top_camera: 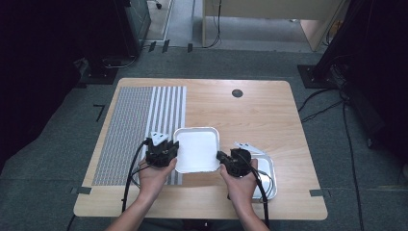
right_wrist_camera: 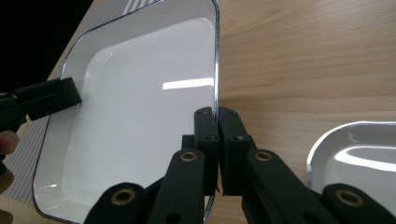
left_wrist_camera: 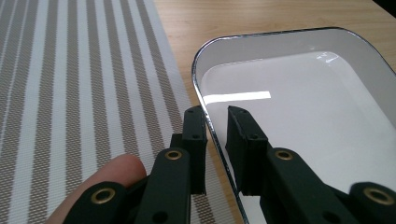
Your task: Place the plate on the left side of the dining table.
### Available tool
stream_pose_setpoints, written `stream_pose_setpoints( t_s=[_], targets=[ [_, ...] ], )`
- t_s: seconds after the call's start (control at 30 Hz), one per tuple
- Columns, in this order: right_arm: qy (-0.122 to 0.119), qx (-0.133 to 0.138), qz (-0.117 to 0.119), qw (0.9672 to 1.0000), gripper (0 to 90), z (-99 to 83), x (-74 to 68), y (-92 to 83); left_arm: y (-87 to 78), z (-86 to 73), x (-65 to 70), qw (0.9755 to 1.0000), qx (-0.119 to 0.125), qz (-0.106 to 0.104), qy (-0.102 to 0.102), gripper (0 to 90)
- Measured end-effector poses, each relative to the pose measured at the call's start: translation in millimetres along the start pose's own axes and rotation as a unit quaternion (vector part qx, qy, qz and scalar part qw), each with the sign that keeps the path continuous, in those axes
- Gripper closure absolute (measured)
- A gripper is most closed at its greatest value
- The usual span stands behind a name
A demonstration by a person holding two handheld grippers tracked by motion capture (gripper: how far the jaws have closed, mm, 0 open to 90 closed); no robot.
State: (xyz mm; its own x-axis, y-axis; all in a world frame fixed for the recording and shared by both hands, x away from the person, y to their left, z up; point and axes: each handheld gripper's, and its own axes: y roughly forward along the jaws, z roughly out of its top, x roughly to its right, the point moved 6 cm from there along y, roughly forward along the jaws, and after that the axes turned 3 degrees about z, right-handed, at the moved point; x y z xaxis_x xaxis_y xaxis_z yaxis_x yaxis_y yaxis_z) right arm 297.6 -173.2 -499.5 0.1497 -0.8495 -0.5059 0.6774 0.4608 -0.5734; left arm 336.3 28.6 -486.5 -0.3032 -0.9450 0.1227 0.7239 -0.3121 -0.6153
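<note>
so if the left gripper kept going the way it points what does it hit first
Most likely the right gripper: the left gripper, clamped on the white tray's rim, points across the tray at it. Depth is unclear.

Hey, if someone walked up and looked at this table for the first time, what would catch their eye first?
Probably the white tray near the front middle of the wooden table, gripped by its rim on both sides: the left claw on its left edge, the right claw on its right edge. Next, the striped mat on the table's left side, and a second white tray by the right hand.
</note>
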Motion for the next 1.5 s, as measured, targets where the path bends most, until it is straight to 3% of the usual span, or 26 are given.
stream_pose_setpoints(
  t_s=[0.37, 0.97, 1.27, 1.5],
  targets=[
    [-0.001, -0.006, 0.017, 0.9998, 88.3, -1.2, -27.9, 23.5, -5.0, 1.9, -33.3, 0.9997, 0.006, 0.021, -0.010, 78.3],
    [0.000, -0.017, 0.032, 0.9993, 87.9, -3.6, -61.8, 57.7, -7.1, 5.4, -79.0, 0.9984, 0.010, 0.049, -0.027, 80.6],
    [-0.003, -0.026, 0.036, 0.9990, 87.0, -6.2, -82.0, 80.9, 2.0, 5.8, -107.2, 0.9959, 0.001, 0.082, -0.039, 82.8],
    [0.015, -0.047, 0.040, 0.9980, 86.9, -10.4, -93.5, 107.8, 12.3, 5.3, -131.1, 0.9932, -0.011, 0.108, -0.041, 83.9]
  ],
)
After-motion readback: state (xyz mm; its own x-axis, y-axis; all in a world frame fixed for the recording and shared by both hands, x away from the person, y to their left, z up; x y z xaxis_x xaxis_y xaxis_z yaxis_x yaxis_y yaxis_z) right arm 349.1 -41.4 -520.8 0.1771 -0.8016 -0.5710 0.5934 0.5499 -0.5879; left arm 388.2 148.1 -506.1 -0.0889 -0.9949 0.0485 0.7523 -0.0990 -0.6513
